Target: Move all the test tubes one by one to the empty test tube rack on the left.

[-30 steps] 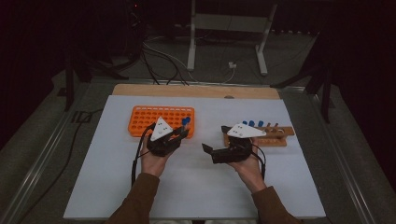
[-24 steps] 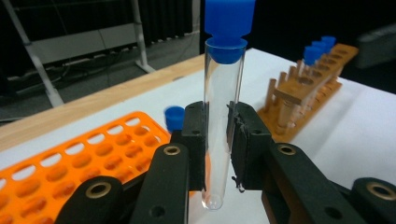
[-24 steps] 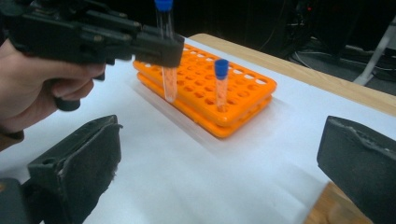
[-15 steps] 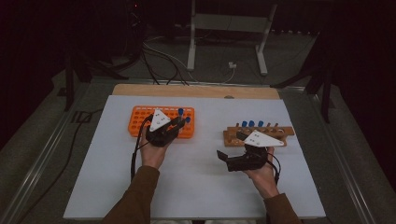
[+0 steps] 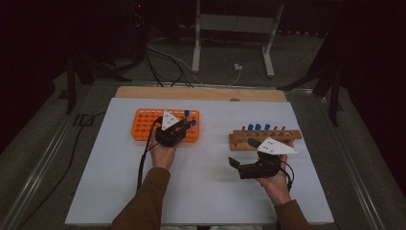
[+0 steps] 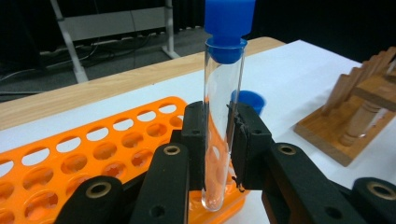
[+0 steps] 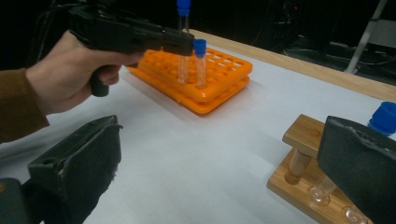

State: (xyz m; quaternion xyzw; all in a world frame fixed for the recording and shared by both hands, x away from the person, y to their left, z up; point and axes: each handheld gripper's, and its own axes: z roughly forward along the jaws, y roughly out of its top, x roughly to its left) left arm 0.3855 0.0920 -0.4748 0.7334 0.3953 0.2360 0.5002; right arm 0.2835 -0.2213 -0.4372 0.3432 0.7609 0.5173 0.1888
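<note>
My left gripper [image 6: 217,128] is shut on an upright glass test tube [image 6: 223,74] with a blue cap. It holds the tube over the right end of the orange tube rack [image 5: 146,125], and the tube's lower end [image 7: 183,72] reaches down into the rack. A second blue-capped tube [image 7: 200,65] stands in the rack [image 7: 219,79] just beside it. My right gripper [image 5: 244,165] hovers open and empty in front of the wooden rack [image 5: 265,140], its jaws wide apart in the right gripper view [image 7: 219,168].
The wooden rack [image 7: 303,154] holds three blue-capped tubes along its back row. Both racks sit on a white mat [image 5: 201,191] over a table with a wooden far edge [image 5: 201,93]. Cables and a metal stand [image 5: 230,28] lie beyond.
My left gripper has carried its tube a little farther and lower onto the orange rack's right end. My right gripper has drawn back from the wooden rack toward the near side.
</note>
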